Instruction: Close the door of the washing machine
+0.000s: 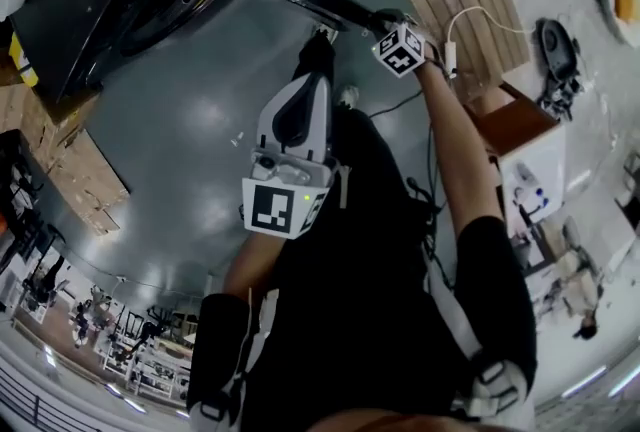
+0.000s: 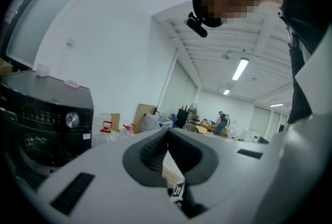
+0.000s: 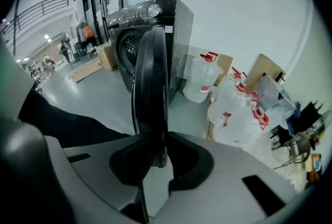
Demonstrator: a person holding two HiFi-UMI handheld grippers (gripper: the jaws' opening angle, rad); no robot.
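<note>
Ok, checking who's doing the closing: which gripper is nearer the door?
Right. The right gripper is clamped on the door's edge; the left gripper hangs back, off the door, its jaws together on nothing.

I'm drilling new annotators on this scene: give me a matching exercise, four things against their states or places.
1 left tongs
2 right tongs
3 door
4 water jugs

A red-capped, beside the washing machine
B clamped on the door's edge
C swung open
D shut, nothing between

Pairs: 1-D, 2-B, 3-C, 4-A
</note>
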